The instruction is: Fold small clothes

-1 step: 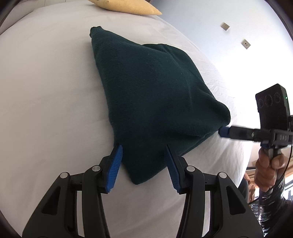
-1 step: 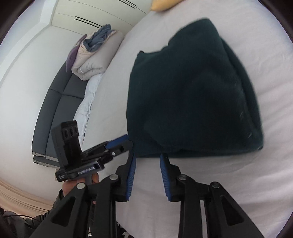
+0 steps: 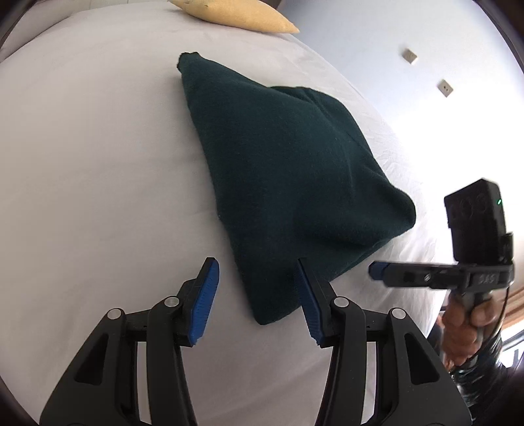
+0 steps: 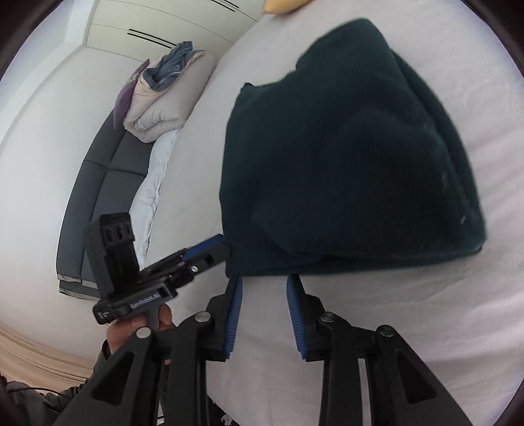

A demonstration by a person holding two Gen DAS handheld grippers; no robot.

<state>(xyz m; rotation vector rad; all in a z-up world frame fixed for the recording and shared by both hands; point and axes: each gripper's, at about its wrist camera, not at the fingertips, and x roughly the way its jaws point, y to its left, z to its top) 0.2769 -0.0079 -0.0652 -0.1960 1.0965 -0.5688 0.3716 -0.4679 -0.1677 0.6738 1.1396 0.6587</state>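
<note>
A dark green folded garment (image 3: 288, 183) lies on the white bed (image 3: 82, 164); it also shows in the right wrist view (image 4: 347, 147). My left gripper (image 3: 255, 288) is open, its jaws on either side of the garment's near corner, not closed on it. My right gripper (image 4: 263, 301) is open and empty, just short of the garment's near edge. In the left wrist view the right gripper (image 3: 376, 272) sits a little off the garment's right corner. In the right wrist view the left gripper (image 4: 209, 249) sits at the garment's left corner.
A yellow pillow (image 3: 235, 14) lies at the far end of the bed. A grey sofa (image 4: 95, 183) with folded bedding (image 4: 163, 98) stands beside the bed. A white wall with two sockets (image 3: 409, 55) is to the right.
My left gripper has shifted left, so the garment corner now lies nearer its right finger. My right gripper has drawn back from the garment's right corner.
</note>
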